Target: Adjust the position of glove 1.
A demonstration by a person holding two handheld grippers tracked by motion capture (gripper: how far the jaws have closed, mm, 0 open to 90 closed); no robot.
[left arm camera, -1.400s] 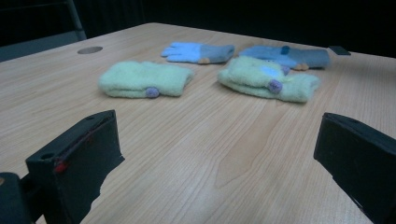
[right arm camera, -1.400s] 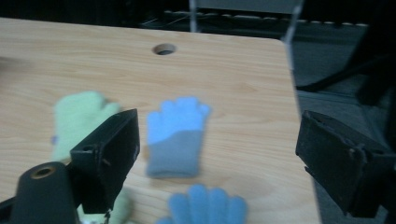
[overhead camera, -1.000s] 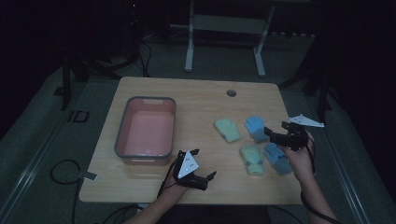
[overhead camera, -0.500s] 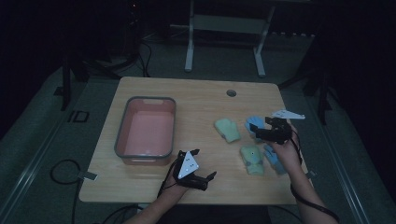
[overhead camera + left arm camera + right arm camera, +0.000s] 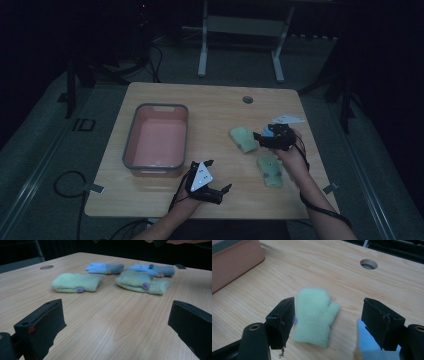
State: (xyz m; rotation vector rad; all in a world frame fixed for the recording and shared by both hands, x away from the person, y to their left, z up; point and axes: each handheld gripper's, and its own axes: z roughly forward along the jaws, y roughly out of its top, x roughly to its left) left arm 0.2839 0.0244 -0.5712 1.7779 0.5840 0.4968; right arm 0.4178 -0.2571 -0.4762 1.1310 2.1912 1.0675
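Jaws on the right gripper (image 5: 328,312) stand wide but have just been closing, with the pale green mitten (image 5: 314,316) on the table (image 5: 317,270) between them, no pad pressing it yet. I'd lower them squarely over the mitten's middle before pinching, clear of the blue mitten (image 5: 368,345) just beside it. Nearer the person, the left gripper (image 5: 212,176) rests with jaws spread and empty. Beyond lie another green mitten (image 5: 270,171) and the pink tub (image 5: 129,145).
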